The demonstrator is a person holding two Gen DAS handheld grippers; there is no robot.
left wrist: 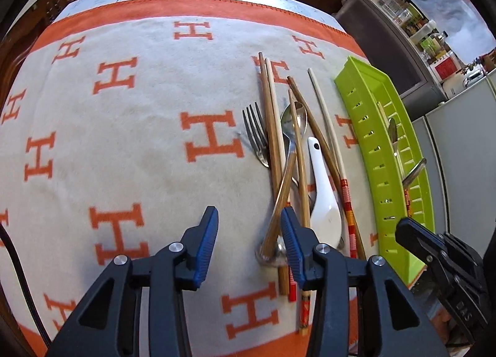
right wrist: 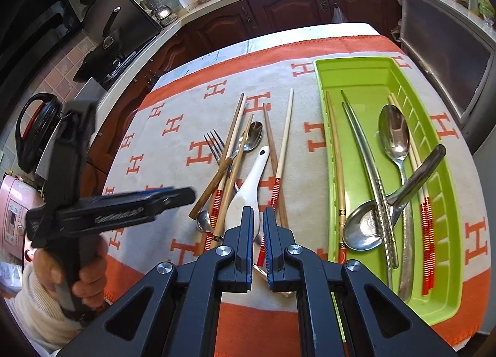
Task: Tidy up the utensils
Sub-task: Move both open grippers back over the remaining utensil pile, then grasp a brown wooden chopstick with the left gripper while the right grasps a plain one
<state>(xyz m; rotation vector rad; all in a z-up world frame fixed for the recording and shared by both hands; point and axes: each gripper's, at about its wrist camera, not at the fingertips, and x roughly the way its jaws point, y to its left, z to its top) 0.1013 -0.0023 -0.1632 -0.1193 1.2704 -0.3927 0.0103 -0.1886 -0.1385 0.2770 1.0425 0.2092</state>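
1. Mid-sort: tray (right wrist: 384,78) partly filled with spoons and chopsticks; pile (right wrist: 241,171) on cloth (right wrist: 173,146) left to move.
2. Right gripper (right wrist: 258,217): jaws nearly closed, small gap, nothing held; white spoon (right wrist: 245,198) just ahead of tips, tray off to their right.
3. Left gripper (left wrist: 249,226): jaws wide, empty; pile ahead-right of them.
4. Next, likely: open right jaws, drop onto one piece, pinch it.
5. Glossy ceramic spoon, shiny steel fork (left wrist: 255,130), thin round wood sticks, fuzzy cloth, slotted green plastic tray.
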